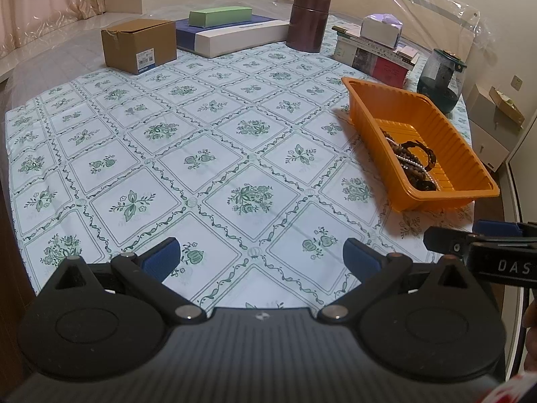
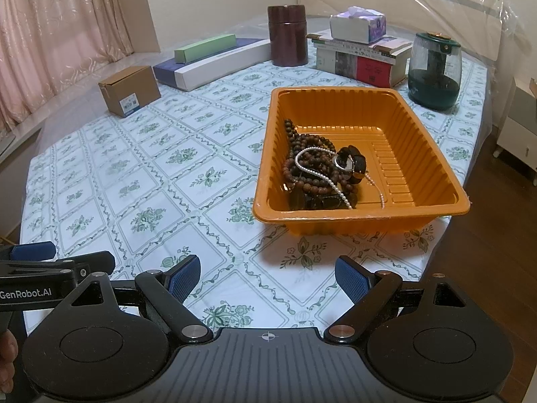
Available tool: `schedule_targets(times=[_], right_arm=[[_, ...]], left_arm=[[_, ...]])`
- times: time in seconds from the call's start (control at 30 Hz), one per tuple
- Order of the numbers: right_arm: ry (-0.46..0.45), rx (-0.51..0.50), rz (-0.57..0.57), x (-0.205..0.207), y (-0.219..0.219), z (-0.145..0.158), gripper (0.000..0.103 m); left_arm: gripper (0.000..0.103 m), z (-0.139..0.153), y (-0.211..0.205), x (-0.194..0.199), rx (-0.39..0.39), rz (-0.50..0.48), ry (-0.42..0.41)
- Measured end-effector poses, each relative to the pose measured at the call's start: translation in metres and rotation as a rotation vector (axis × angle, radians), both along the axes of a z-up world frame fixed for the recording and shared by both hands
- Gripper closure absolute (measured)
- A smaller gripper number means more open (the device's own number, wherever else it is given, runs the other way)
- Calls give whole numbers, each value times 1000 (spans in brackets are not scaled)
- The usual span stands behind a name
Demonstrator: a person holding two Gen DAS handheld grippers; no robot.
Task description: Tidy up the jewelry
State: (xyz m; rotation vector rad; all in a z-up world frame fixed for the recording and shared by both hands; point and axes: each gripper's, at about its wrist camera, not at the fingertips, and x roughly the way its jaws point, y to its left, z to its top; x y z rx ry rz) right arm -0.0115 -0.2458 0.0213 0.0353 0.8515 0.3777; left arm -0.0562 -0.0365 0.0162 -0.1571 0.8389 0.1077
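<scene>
Both grippers hovered wide and empty over the table, jewelry piled in the tray.

Left gripper (image 1: 261,258) and right gripper (image 2: 266,277) sat side by side, angled down at the cloth (image 1: 214,154), jaws spread, nothing between the pads. Orange tray (image 2: 433,154) stood just ahead of the right one, holding the jewelry (image 2: 322,174): brown beads, pearl strand, watch, tangled at its near-left end. Beyond: carton (image 2: 129,90), flat boxes (image 2: 214,62), brown canister (image 2: 288,35), books (image 2: 362,62) under a tissue box (image 2: 357,28), green jar (image 2: 433,70). Pink curtain (image 2: 60,33) far left.
</scene>
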Motion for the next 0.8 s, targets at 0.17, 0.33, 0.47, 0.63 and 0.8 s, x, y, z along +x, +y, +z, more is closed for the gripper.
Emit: schedule_targets(times=[0.17,0.33,0.47,0.63,0.8], right_arm=[[-1,0,0,0,0,0,16],[0,0,0,0,1,0,16],[0,0,0,0,1,0,16],[0,0,0,-1,1,-1,16],[3,1,0,-2,1,-1,16]], left_arm=[[1,0,0,0,0,1,0],[1,0,-1,-1,-2,0,0],[1,0,-1,-1,-3,1,0],[1,0,-1,-2,-5,1,0],[1,0,-2,-2,-10,1,-2]])
